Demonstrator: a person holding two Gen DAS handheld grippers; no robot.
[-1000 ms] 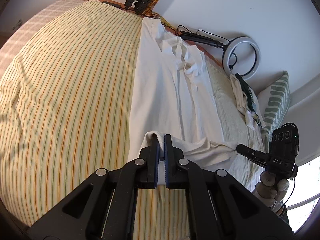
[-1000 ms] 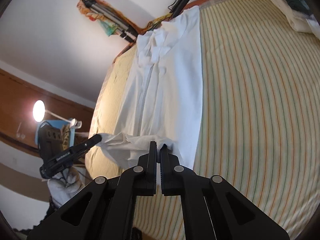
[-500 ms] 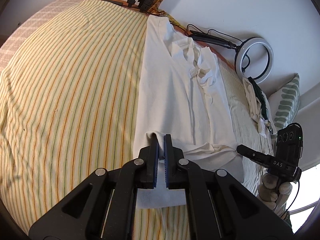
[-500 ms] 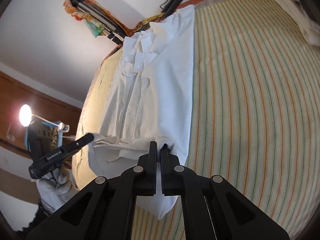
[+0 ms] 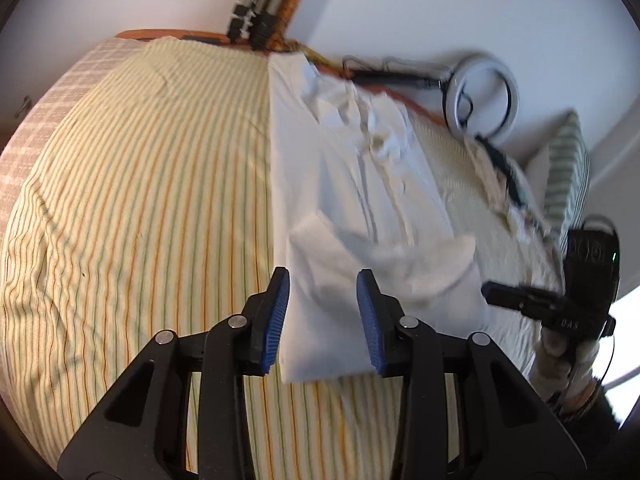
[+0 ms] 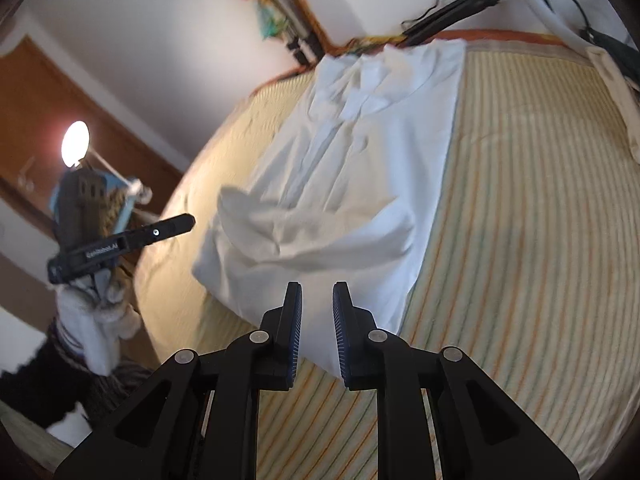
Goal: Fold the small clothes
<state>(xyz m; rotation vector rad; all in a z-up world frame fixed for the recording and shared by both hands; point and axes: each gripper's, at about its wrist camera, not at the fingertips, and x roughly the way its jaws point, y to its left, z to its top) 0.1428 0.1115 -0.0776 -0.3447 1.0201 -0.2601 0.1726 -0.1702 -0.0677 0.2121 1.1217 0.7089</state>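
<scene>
A white shirt (image 5: 340, 184) lies lengthwise on the striped bed sheet (image 5: 140, 208), collar at the far end. Its near end is folded up in a rumpled flap (image 5: 400, 264) across the body. My left gripper (image 5: 323, 296) hovers over the shirt's near left edge. Its jaws are opening, and the blue pads touch no cloth. My right gripper (image 6: 317, 308) hangs over the near right corner of the shirt (image 6: 360, 168), its jaws also opening with nothing pinched. Each gripper shows in the other's view, the right gripper (image 5: 516, 298) and the left gripper (image 6: 160, 234), both held by gloved hands.
A ring light (image 5: 482, 96) leans on the wall beyond the bed. A striped pillow (image 5: 568, 168) and a heap of other clothes (image 5: 496, 184) lie at the right. Tripod legs (image 5: 252, 20) stand at the far corner. A bright lamp (image 6: 75, 142) glows by a wooden door.
Both grippers were shut on the shirt's near hem corners. They have now let go and opened. The hem flap has dropped onto the shirt's body.
</scene>
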